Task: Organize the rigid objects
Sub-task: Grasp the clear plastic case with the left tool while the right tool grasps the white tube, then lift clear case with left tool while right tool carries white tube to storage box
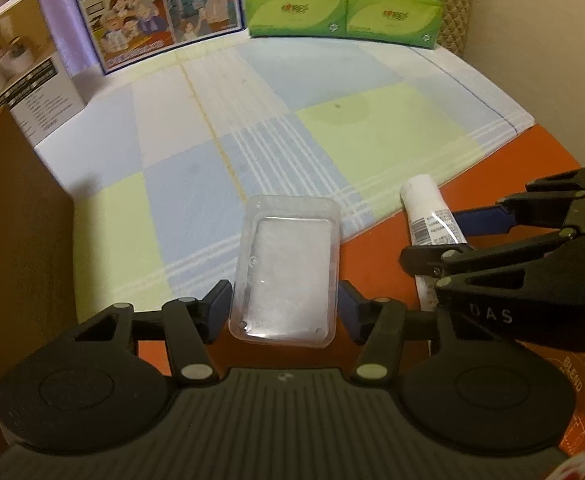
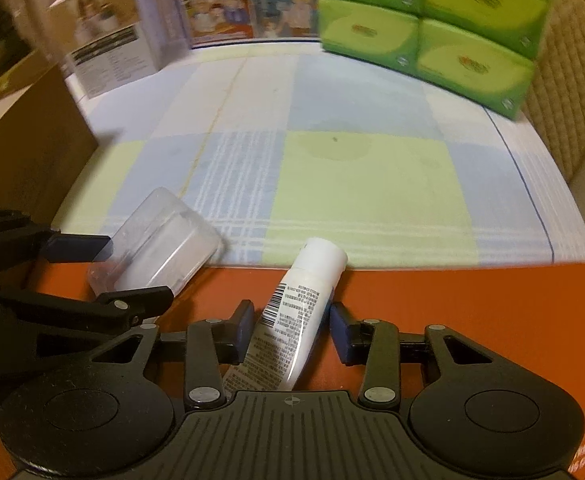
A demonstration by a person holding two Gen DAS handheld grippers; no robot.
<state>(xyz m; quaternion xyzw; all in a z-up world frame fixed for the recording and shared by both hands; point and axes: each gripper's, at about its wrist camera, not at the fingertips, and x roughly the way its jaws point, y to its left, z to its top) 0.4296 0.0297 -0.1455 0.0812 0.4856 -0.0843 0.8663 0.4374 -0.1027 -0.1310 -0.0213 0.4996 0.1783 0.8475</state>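
A clear plastic box (image 1: 286, 268) lies between the pads of my left gripper (image 1: 284, 312), half on the checked cloth (image 1: 332, 140) and half on the orange surface (image 1: 376, 264). The pads touch its sides. A white tube (image 2: 300, 312) with a barcode lies between the pads of my right gripper (image 2: 290, 330), with a small gap on the right side. In the left wrist view the tube (image 1: 428, 216) and the right gripper (image 1: 448, 236) sit to the right. In the right wrist view the box (image 2: 160, 248) and the left gripper (image 2: 132, 270) sit to the left.
Green tissue packs (image 1: 340, 0) stand at the back. An illustrated carton (image 1: 152, 12) and a white product box (image 1: 16, 68) stand at the back left. A brown cardboard box (image 1: 12, 240) is at the left. A quilted cushion (image 2: 564, 92) is at the right.
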